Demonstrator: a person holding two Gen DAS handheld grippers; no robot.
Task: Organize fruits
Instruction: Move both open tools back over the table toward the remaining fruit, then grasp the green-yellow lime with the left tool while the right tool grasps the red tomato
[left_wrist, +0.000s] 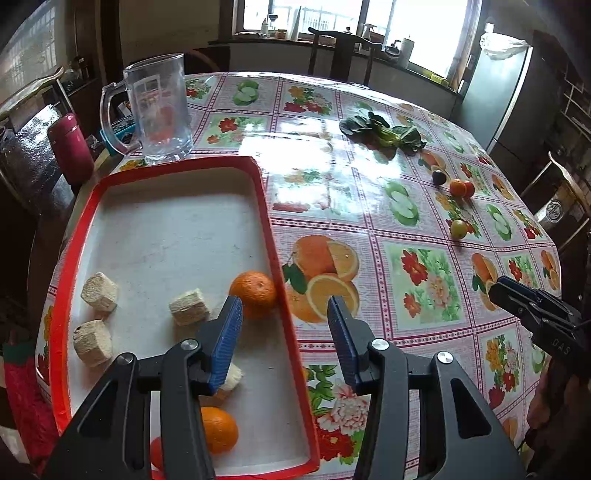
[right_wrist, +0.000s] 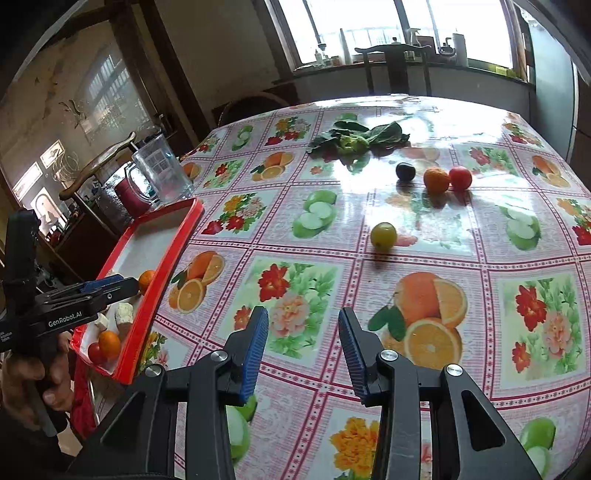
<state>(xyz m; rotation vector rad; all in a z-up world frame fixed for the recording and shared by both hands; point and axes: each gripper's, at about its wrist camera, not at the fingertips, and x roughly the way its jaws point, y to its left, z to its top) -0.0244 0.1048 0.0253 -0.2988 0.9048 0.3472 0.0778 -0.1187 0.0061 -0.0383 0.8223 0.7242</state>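
Red tray (left_wrist: 275, 236) with two oranges (left_wrist: 253, 293); four fruits (right_wrist: 383, 235) outside; both grippers' fingers (left_wrist: 231, 325) spread.

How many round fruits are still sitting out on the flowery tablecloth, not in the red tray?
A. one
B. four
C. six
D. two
B: outside the red tray lie four loose fruits: a dark plum, an orange, a red fruit touching it, and a yellow-green fruit closer by.
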